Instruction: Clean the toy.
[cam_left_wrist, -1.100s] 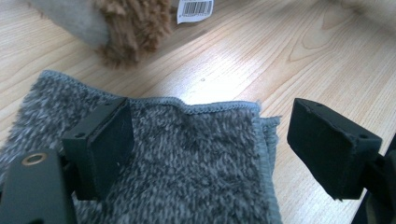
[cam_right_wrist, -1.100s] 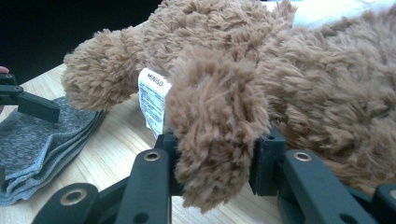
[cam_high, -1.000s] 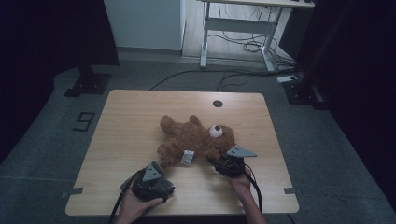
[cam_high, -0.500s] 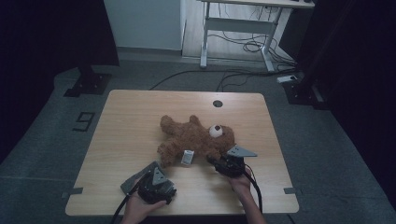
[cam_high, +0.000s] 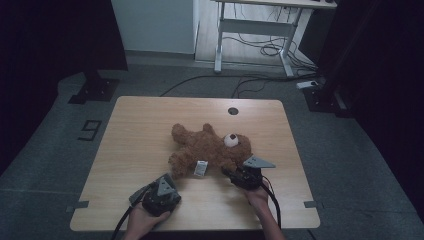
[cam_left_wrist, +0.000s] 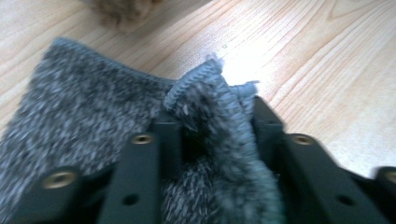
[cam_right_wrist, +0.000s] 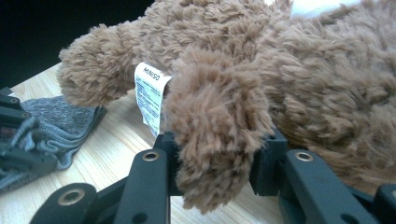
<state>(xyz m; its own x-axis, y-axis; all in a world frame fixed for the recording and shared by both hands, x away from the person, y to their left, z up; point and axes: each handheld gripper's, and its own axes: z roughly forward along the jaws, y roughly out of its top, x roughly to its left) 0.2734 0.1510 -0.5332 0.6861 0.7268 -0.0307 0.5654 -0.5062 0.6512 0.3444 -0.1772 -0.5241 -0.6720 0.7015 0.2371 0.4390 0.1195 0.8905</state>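
A fluffy brown plush teddy bear (cam_high: 212, 147) lies on its back near the middle of the tabletop (cam_high: 140, 130), head toward the person's right, with a white printed label (cam_high: 201, 168) hanging off its near side. In the right gripper view one furry limb (cam_right_wrist: 217, 126) of the bear sits between the two black jaws, which are closed against it on both sides; the right gripper (cam_high: 239, 175) rests at the bear's near edge, just below its head. A grey knitted fuzzy cloth (cam_left_wrist: 93, 116) with a ribbed hem is pinched at its edge between the jaws of the left gripper (cam_high: 161, 189), which lies close to the front edge of the tabletop, well to the left of the bear's legs. The same cloth shows at the left of the right gripper view, lying flat on the wood.

The tabletop is pale wood with rounded corners and a dark round cable hole (cam_high: 233, 111) near its far edge. Around it is a grey carpeted floor (cam_high: 65, 150); beyond stand a white-framed desk (cam_high: 260, 30) with loose cables (cam_high: 260, 50) beneath it and dark stand bases (cam_high: 95, 90) at either side.

Against the frame half a second ago, the left gripper lies a little nearer the bear; the bear and the right gripper are unchanged.
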